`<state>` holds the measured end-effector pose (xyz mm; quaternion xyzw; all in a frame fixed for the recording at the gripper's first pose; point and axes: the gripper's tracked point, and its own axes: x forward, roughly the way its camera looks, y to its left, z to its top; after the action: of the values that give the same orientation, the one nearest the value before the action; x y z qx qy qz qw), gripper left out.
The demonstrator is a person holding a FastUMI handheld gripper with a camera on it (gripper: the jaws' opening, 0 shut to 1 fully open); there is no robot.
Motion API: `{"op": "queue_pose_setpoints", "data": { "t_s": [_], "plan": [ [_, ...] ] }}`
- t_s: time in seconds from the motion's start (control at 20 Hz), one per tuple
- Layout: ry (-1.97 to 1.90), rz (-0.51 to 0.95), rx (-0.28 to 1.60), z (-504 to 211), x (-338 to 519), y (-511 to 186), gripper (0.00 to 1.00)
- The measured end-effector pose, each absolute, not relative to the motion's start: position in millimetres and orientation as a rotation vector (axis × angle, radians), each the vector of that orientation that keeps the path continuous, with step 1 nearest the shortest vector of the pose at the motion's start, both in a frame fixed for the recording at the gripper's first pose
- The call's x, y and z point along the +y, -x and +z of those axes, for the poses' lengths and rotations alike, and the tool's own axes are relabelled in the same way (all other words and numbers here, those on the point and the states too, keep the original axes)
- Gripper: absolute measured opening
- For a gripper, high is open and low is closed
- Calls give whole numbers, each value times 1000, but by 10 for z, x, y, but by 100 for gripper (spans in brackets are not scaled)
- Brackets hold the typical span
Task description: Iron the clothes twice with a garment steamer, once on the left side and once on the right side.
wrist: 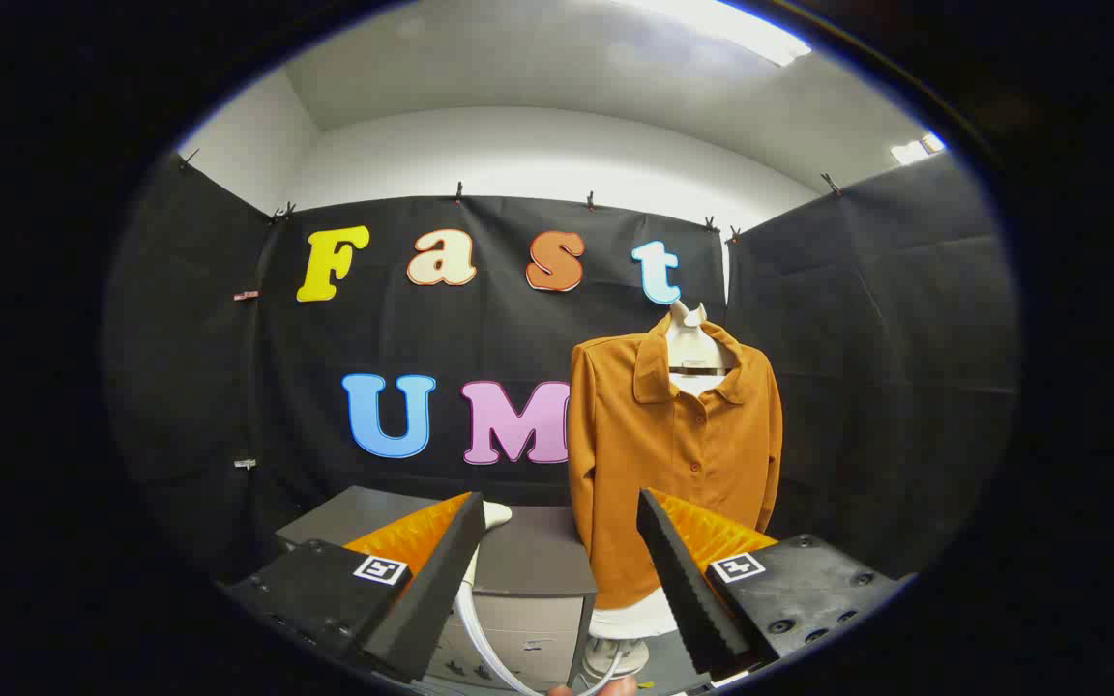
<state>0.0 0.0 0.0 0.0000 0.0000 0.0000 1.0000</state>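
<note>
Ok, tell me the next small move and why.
Probably lower toward the grey cabinet and reach for the white steamer head with its hose. The hand-held gripper is open and holds nothing, while the orange shirt hangs on the mannequin beyond the fingers.

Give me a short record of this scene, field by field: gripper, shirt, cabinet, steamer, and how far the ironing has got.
gripper: open, holding nothing
shirt: orange, buttoned, on a mannequin beyond the right finger
cabinet: grey, with drawers left of the shirt, ahead of the fingers
steamer: white head on the cabinet top, hose hanging down its front
progress: steamer not yet picked up
</note>
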Motion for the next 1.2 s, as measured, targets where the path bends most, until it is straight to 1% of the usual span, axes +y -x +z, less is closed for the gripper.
{"op": "queue_pose_setpoints", "data": {
  "t_s": [1.2],
  "plan": [
    [-9,11,46,-199,209,-87,98]
  ]
}}
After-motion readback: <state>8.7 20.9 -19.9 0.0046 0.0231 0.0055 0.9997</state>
